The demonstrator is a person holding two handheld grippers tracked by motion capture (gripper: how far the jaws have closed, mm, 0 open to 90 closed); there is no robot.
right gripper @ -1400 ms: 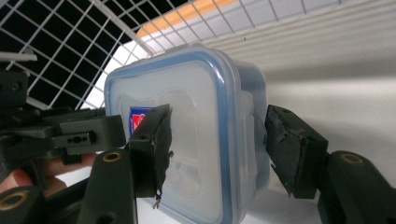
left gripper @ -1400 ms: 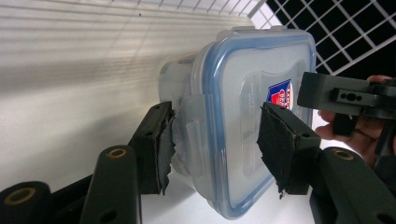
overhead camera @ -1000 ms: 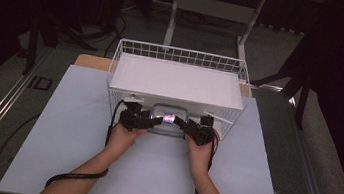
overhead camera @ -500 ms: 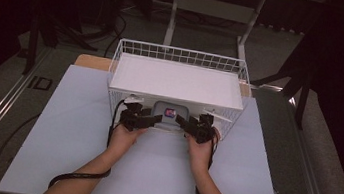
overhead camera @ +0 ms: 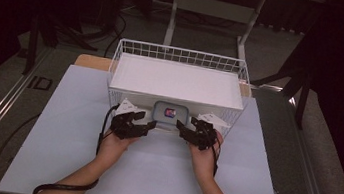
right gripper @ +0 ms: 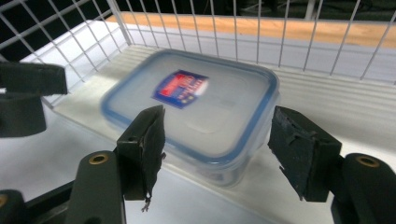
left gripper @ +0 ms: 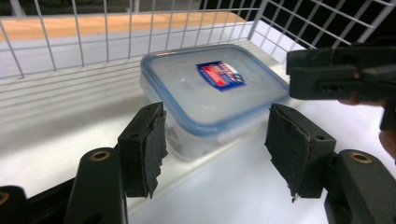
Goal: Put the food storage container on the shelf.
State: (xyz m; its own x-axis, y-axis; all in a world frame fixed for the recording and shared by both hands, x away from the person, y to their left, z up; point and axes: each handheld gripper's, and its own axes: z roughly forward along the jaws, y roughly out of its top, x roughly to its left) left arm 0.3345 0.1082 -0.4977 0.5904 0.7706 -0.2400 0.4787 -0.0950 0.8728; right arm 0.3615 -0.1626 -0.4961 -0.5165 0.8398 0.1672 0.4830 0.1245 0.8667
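Note:
A clear plastic box with a blue-rimmed lid and a red and blue label (overhead camera: pixel 170 113) (left gripper: pixel 215 88) (right gripper: pixel 196 112) sits in the open front of a white wire basket (overhead camera: pixel 180 58), its near corner at the basket's edge. My left gripper (overhead camera: pixel 150 124) (left gripper: pixel 219 154) is open, just short of the box's left side. My right gripper (overhead camera: pixel 181 127) (right gripper: pixel 219 154) is open too, just short of the box's right side. Neither gripper's pads touch the box. Each gripper view catches the other gripper at its edge.
A white board (overhead camera: pixel 177 80) covers the basket's top. The basket stands on a pale sheet (overhead camera: pixel 54 132) over the table, with a wooden strip (overhead camera: pixel 91 61) behind it. Dark floor, a table frame (overhead camera: pixel 212 6) and cables lie beyond.
Both hands have drawn back toward the person and apart, off the box's sides. The box now rests a little deeper in the basket's front.

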